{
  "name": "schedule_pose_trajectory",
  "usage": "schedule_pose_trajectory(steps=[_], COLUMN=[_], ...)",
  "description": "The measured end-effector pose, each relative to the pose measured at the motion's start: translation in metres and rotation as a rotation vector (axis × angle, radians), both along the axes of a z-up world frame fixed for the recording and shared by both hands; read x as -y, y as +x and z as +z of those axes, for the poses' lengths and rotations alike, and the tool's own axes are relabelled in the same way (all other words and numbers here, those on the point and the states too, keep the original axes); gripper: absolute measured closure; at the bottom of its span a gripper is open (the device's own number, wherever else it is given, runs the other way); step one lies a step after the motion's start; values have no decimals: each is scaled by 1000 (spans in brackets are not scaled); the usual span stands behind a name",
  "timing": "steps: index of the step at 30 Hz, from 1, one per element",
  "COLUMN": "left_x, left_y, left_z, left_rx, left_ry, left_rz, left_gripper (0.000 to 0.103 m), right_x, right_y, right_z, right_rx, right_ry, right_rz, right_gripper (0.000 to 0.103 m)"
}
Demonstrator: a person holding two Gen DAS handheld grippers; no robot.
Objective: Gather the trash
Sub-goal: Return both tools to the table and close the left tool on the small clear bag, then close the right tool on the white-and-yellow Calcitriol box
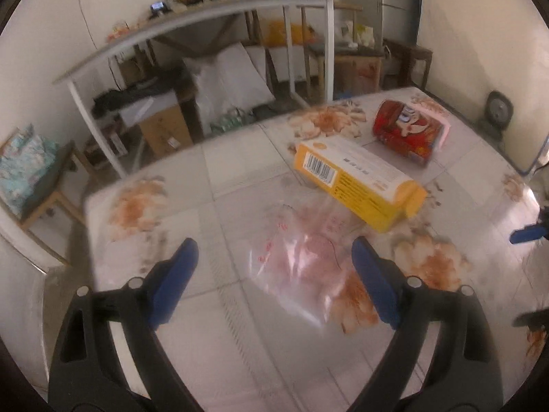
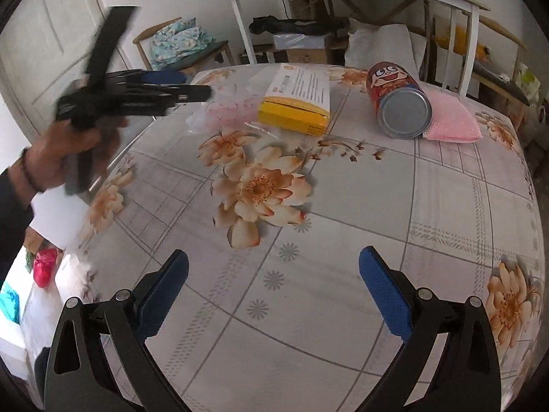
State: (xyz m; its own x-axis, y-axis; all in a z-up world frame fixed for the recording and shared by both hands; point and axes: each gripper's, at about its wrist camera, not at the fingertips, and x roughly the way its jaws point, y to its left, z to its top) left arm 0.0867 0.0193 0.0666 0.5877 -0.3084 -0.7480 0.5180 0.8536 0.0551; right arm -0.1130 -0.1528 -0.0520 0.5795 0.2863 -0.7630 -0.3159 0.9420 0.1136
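While both grippers hung over the floral tablecloth, neither held anything. Left gripper had its blue jaws spread wide, with a clear plastic bag printed in red lying flat on the table in the gap ahead of them, pads not touching it. Right gripper was also spread wide, only bare cloth between the jaws.

Trash sat toward the far side of the table: a yellow carton lay on its side with one edge over the bag, and a red snack can lay on its side beyond it, apart from the carton. From the right wrist view, the can's metal base faced the camera and a pink pad lay touching it on the right.

Same view showed the person's left hand gripping the left tool's handle, blurred, near the bag.
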Motion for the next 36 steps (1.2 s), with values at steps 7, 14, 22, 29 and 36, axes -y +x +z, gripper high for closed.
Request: schedule_pose_trajectory(steps=[7, 14, 22, 29, 36], left_x=[0, 5, -10, -54, -66], left_y=[25, 21, -16, -68, -91], left_z=[-32, -49, -43, -44, -46], left_rx=[-109, -140, -162, -128, -99], left_ry=[-39, -34, -32, -80, -107], left_rz=[-25, -80, -110, -18, 31], left_gripper=[17, 62, 92, 92, 93], right_x=[10, 15, 9, -11, -49], right_y=[1, 5, 10, 46, 131], right_z=[6, 5, 13, 42, 39], right_rx=[14, 12, 27, 70, -13], right_ry=[24, 23, 47, -5, -124], right_rz=[-31, -53, -60, -68, -2], right_gripper=[6, 6, 6, 6, 6])
